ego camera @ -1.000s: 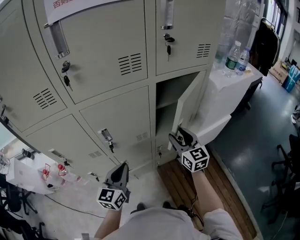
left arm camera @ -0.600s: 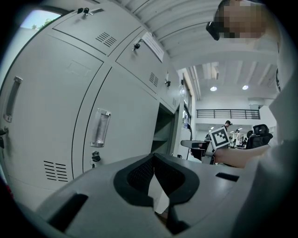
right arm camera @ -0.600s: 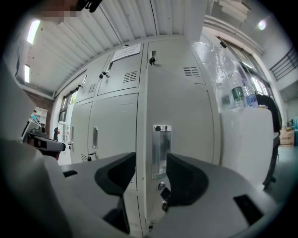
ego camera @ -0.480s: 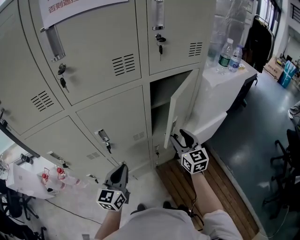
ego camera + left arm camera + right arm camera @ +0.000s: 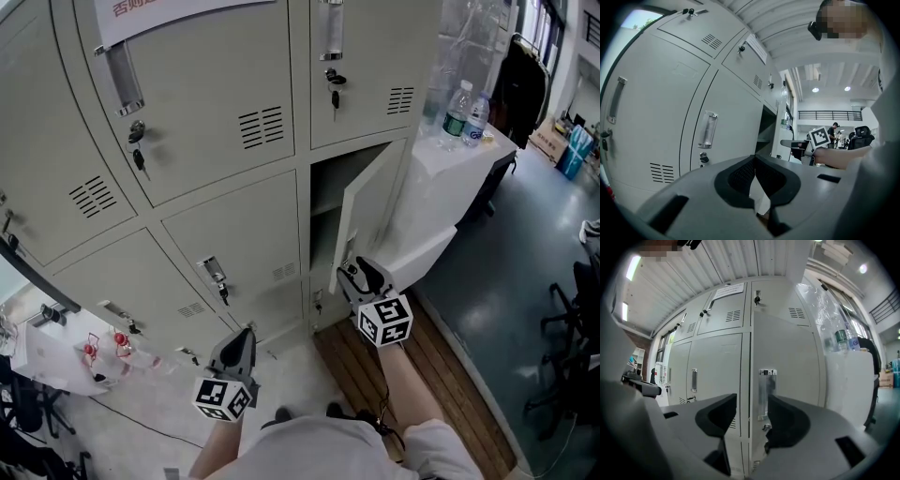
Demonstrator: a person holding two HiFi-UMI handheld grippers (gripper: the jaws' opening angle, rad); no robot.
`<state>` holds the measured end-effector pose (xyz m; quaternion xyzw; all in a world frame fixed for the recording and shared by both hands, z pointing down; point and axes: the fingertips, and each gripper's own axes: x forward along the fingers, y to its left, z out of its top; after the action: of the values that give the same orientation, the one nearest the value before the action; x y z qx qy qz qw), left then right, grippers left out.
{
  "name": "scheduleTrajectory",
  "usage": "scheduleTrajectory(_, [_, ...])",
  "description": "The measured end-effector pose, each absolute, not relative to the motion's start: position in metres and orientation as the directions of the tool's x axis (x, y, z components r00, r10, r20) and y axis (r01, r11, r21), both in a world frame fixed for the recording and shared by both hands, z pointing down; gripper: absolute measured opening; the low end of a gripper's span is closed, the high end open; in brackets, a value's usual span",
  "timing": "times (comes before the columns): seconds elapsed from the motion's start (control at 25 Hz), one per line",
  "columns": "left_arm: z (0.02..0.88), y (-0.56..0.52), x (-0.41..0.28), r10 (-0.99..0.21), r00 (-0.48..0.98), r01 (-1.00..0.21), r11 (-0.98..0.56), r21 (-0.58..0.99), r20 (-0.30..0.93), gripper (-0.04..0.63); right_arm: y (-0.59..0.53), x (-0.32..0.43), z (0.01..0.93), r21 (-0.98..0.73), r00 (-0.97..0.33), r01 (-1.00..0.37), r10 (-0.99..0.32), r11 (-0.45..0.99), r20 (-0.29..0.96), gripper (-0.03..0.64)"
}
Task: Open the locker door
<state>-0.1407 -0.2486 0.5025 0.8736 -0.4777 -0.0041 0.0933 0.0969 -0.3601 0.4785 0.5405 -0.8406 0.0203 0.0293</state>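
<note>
The grey lower-right locker door (image 5: 370, 202) stands ajar, hinged on its right side, with the dark compartment (image 5: 325, 211) showing behind it. My right gripper (image 5: 352, 270) is at the door's lower free edge, jaws open. In the right gripper view the door (image 5: 787, 357) fills the front, and its chrome handle (image 5: 767, 390) shows between the open jaws of the gripper (image 5: 752, 411), close to the right one. My left gripper (image 5: 246, 330) hangs low before the neighbouring locker, shut and empty (image 5: 755, 159).
Closed lockers with keys in their locks (image 5: 137, 155) fill the wall to the left and above. A white table (image 5: 441, 178) with two water bottles (image 5: 466, 112) stands just right of the door. Wooden boards (image 5: 366, 370) lie underfoot, office chairs (image 5: 577, 319) at far right.
The door's free edge sits a little further left, so the gap looks narrower than a second ago. My right gripper stayed at that edge. The left gripper has not moved.
</note>
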Motion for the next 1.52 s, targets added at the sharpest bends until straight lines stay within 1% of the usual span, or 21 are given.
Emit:
scheduleTrajectory(0.28, [0.503, -0.253, -0.156, -0.845, 0.529, -0.843, -0.512, 0.167, 0.08, 0.005, -0.373, 0.097, 0.48, 0.006, -0.338, -0.941, -0.937, 0.339, 0.089, 0.19])
scheduleTrajectory(0.52, [0.506, -0.259, -0.163, -0.843, 0.531, -0.841, -0.512, 0.173, 0.085, 0.005, -0.382, 0.104, 0.483, 0.011, -0.228, -0.973, -0.968, 0.23, 0.108, 0.198])
scheduleTrajectory(0.88, [0.507, -0.27, -0.17, -0.833, 0.545, -0.832, -0.526, 0.175, 0.09, 0.005, -0.391, 0.112, 0.486, 0.01, -0.14, -0.99, -0.983, 0.142, 0.117, 0.202])
scheduleTrajectory(1.04, [0.508, -0.274, -0.168, -0.824, 0.559, -0.824, -0.539, 0.175, 0.092, 0.005, -0.391, 0.116, 0.486, 0.0, -0.126, -0.992, -0.985, 0.127, 0.118, 0.216])
scheduleTrajectory(1.52, [0.507, -0.281, -0.136, -0.778, 0.622, -0.778, -0.602, 0.18, 0.085, 0.005, -0.369, 0.139, 0.487, 0.01, -0.091, -0.996, -0.989, 0.093, 0.12, 0.218])
